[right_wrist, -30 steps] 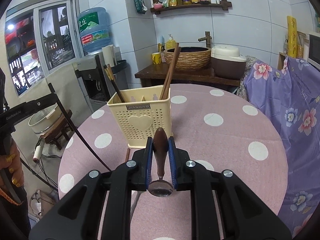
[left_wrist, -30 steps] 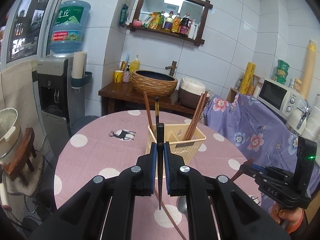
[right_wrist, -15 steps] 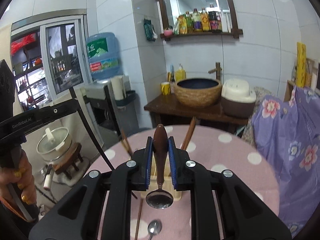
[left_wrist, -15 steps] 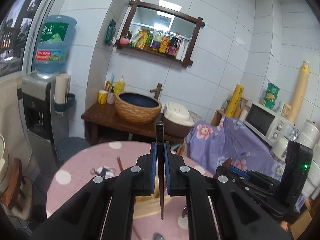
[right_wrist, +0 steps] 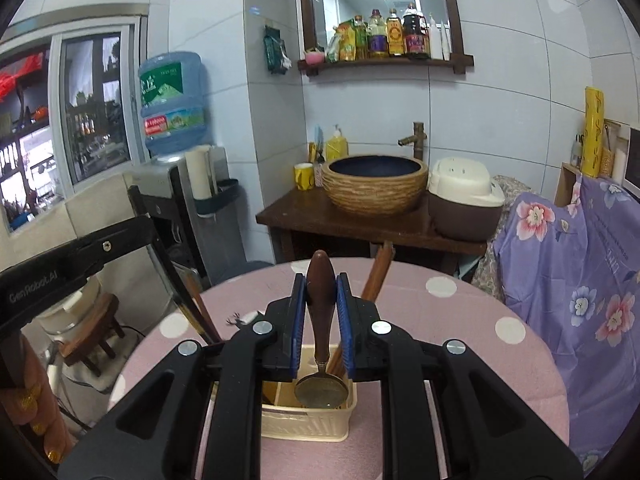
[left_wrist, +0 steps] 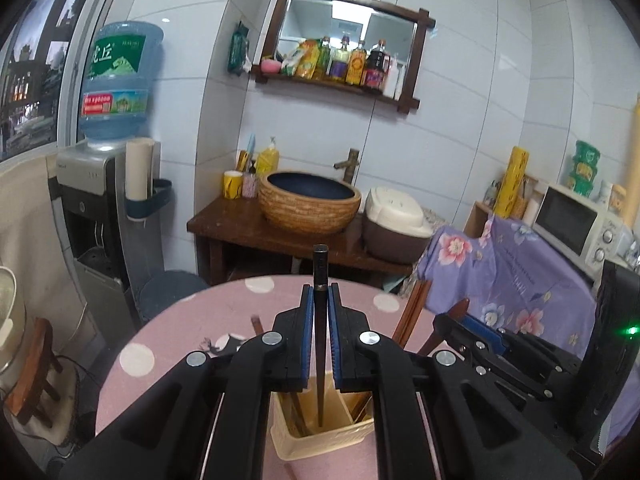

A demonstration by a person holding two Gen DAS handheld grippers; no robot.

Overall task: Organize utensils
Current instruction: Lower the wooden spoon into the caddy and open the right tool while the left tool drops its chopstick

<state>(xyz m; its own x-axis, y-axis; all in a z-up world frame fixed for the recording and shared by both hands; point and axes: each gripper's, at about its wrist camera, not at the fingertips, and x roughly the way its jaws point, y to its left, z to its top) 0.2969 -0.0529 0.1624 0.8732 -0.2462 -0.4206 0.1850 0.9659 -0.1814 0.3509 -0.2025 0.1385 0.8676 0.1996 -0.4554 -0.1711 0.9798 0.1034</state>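
Note:
My left gripper (left_wrist: 319, 300) is shut on a dark chopstick (left_wrist: 320, 344) held upright, its tip hanging over the cream utensil basket (left_wrist: 320, 444) below. The right gripper (right_wrist: 321, 292) is shut on a spoon (right_wrist: 320, 320) with a brown wooden handle; its metal bowl hangs just above the same basket (right_wrist: 304, 424). Brown chopsticks (right_wrist: 378, 276) stand in the basket, leaning right. The right gripper shows at the right of the left wrist view, the left gripper's body at the left of the right wrist view.
The basket stands on a round pink polka-dot table (right_wrist: 480, 320). Behind it are a wooden stand with a woven basin (right_wrist: 374, 190) and a rice cooker (right_wrist: 464, 200). A water dispenser (left_wrist: 100, 200) is on the left, a purple floral cloth (right_wrist: 580, 280) on the right.
Both grippers have risen and moved over the basket, which now sits low under the fingers. The chopstick and the spoon stay gripped.

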